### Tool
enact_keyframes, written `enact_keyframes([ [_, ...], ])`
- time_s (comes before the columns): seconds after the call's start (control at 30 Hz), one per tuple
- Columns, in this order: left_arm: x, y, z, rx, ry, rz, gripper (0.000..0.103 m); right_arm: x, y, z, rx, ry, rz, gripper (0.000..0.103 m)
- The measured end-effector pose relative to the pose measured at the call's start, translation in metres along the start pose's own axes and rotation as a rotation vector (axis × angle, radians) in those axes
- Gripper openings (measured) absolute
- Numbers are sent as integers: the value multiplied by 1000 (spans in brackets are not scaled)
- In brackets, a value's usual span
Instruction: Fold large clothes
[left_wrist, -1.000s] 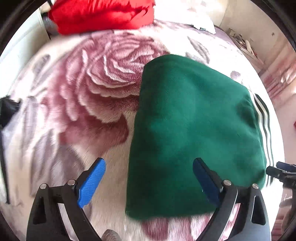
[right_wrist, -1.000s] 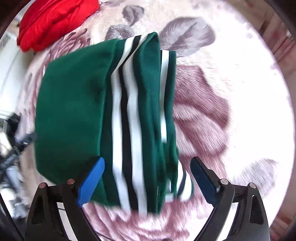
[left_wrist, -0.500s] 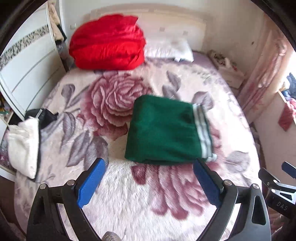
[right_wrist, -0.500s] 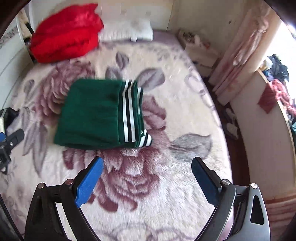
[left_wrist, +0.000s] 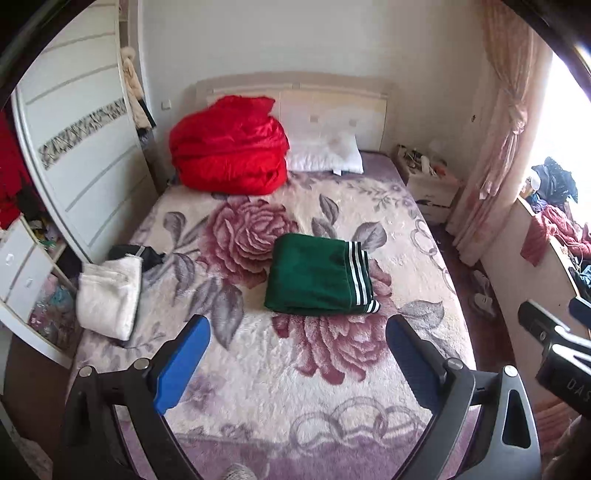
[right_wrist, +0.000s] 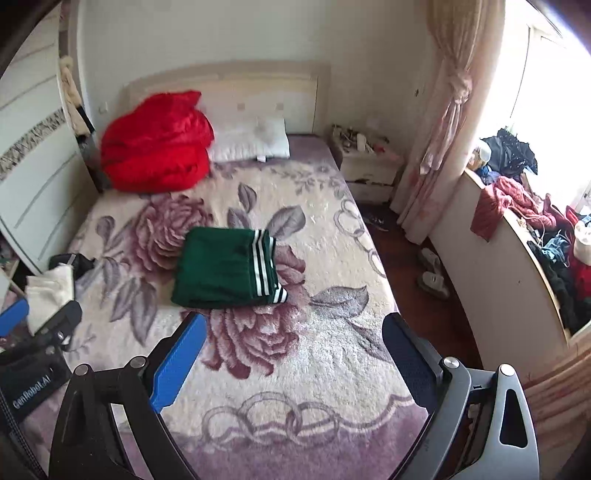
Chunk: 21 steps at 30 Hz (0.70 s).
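Observation:
A folded green garment (left_wrist: 314, 278) with white and black stripes on its right edge lies flat in the middle of the bed; it also shows in the right wrist view (right_wrist: 221, 267). My left gripper (left_wrist: 297, 360) is open and empty, held well back above the foot of the bed. My right gripper (right_wrist: 293, 356) is open and empty, also far back from the garment. Each gripper shows at the edge of the other's view.
The bed has a rose-patterned blanket (left_wrist: 332, 387). A red quilt (left_wrist: 229, 155) and a white pillow (left_wrist: 325, 155) lie at the headboard. White and black clothes (left_wrist: 110, 291) lie at the bed's left edge. A wardrobe stands left, a nightstand (left_wrist: 430, 184) and curtain right.
Both grippers have pulled far back and up from the green garment, from right over it to the foot of the bed. The garment stays folded on the bed.

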<state>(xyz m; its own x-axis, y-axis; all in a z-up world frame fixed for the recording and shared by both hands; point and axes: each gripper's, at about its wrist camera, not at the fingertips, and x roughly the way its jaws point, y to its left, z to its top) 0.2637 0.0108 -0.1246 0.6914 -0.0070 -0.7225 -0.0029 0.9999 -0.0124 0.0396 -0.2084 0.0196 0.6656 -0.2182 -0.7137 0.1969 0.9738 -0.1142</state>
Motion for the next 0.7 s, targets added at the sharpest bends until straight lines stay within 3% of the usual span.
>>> enact_keyframes([
  [0.27,-69,3,-6,-4,-78,4,97,-111,-19,-14,-14,-128,8,97],
  [0.47,-92,2,-13,-8,-108,-2,97,-153,-29,-25,-14,-160,16,97],
  [0.7,-105,1,-22,-16,-132,-2,97,-170,-35,-33,-22,-173,12,97],
])
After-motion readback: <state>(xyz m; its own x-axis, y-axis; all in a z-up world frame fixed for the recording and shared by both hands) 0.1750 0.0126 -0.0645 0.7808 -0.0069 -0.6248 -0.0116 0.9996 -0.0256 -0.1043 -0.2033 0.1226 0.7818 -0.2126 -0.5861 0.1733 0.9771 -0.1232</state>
